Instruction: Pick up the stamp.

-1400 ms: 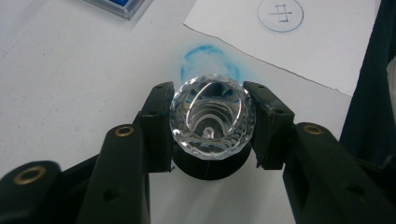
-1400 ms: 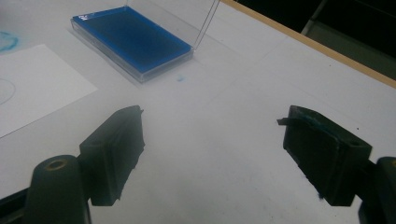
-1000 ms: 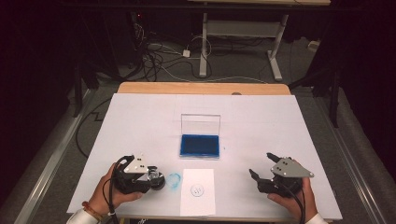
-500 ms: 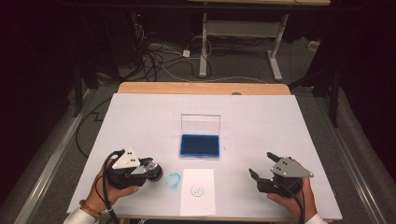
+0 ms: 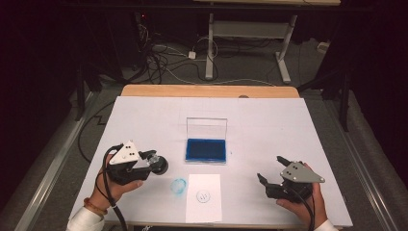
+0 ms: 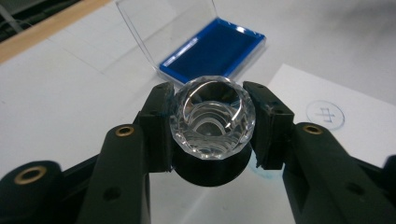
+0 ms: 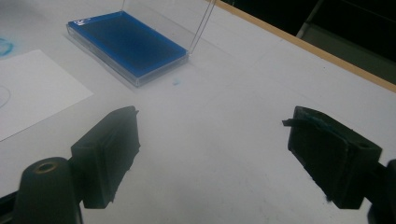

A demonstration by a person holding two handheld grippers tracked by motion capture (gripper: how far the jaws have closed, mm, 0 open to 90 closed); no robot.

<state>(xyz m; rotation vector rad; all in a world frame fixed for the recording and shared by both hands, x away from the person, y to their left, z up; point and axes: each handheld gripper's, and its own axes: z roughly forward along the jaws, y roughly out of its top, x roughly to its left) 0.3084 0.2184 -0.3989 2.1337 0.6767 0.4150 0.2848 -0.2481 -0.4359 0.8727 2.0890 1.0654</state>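
My left gripper [image 5: 155,163] is shut on a stamp [image 6: 212,116] with a clear faceted knob and a black base, held a little above the white table at the left. A blue ring of ink [image 5: 178,186] marks the table just right of it. A white paper [image 5: 204,207] with a round stamped mark [image 5: 204,196] lies at the front centre. Behind it sits the open blue ink pad [image 5: 206,150] with its clear lid upright. My right gripper [image 5: 269,168] rests at the front right; its jaws have just been opening and nothing is between them.
The white table cover [image 5: 288,125] ends in a wooden strip [image 5: 207,91] at the far side. Beyond it, cables [image 5: 168,57] and desk legs stand on the dark floor. Bare table lies between the ink pad [image 7: 126,44] and my right gripper [image 7: 212,140].
The left gripper has lifted the stamp up and away from the blue ink ring on the table. The right hand has stayed in place.
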